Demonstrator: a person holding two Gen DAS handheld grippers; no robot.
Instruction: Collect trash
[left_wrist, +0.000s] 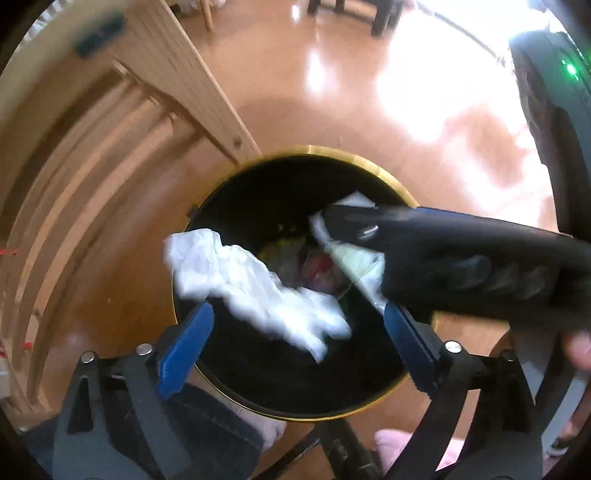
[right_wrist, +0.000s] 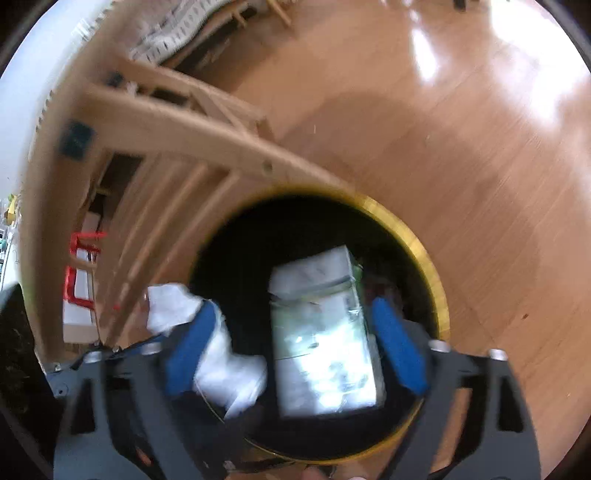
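At the bottom of the left wrist view the left gripper (left_wrist: 299, 343) stands with its blue-padded fingers (left_wrist: 184, 350) spread wide, one at lower left and one at lower right, and nothing pinched between them; just past them, in the middle of the frame, a crumpled white tissue (left_wrist: 255, 291) shows blurred over the dark mouth of the trash bin (left_wrist: 332, 150), and whether it touches either pad cannot be told; the right gripper (left_wrist: 328, 218) reaches in from the right edge as a black body, and a clear plastic-wrapped packet (left_wrist: 354, 258) shows against its tip, though its jaws are hidden in this view; coloured rubbish lies dim at the bottom of the bin.

In the right wrist view the right gripper (right_wrist: 295, 347) sits at the bottom of the frame with its blue fingers (right_wrist: 399, 350) apart; the packet (right_wrist: 325, 332), pale and glossy, lies between them over the bin's black opening, and the blur does not show whether the pads touch it; the white tissue (right_wrist: 218, 343) hangs at lower left beside the left-hand pad; the bin's gold rim (right_wrist: 417, 243) curves round on the right.

Beyond the bin, a pale wooden slatted frame (right_wrist: 177, 133) crosses the upper left of both views; the glossy wooden floor (right_wrist: 461, 129) fills the upper right, with bright glare patches near the top.
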